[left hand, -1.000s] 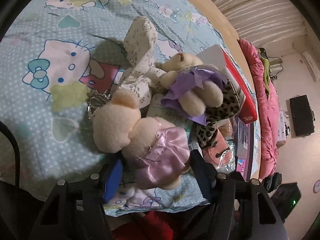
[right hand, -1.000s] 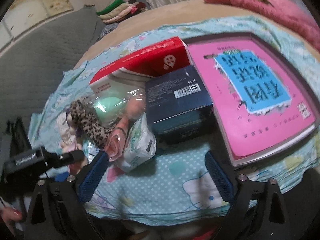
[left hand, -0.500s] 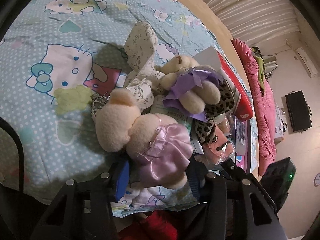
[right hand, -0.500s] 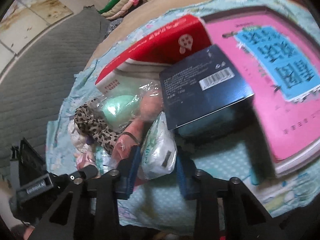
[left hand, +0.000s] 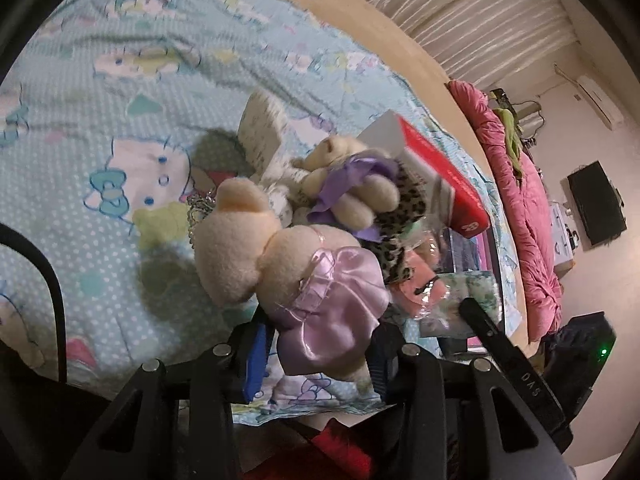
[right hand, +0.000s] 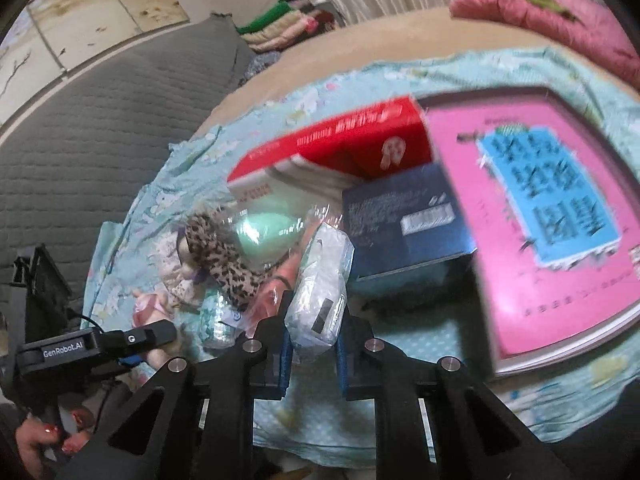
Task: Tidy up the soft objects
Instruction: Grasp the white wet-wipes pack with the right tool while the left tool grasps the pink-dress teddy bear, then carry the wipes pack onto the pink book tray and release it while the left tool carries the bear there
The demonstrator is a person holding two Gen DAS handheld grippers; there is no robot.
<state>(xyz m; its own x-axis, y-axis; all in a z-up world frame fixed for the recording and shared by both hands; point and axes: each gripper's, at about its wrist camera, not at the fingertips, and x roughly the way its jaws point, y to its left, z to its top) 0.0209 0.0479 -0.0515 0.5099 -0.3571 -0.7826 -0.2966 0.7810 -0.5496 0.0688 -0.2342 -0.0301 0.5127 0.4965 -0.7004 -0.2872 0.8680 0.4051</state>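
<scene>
Over the printed sheet (left hand: 120, 128), left tongs (left hand: 316, 354) angled down, just closed on teddy bear (left hand: 288, 268), right tongs (right hand: 312, 354) on tissue pack (right hand: 320, 280)

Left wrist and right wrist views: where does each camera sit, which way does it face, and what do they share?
Left wrist: on the left gripper, looking down at the teddy in the pink dress it grips; only its fingers show.
Right wrist: on the right gripper, looking down at the tissue pack it grips; a hand shows lower left.
Shared: red box, leopard-print fabric.
</scene>
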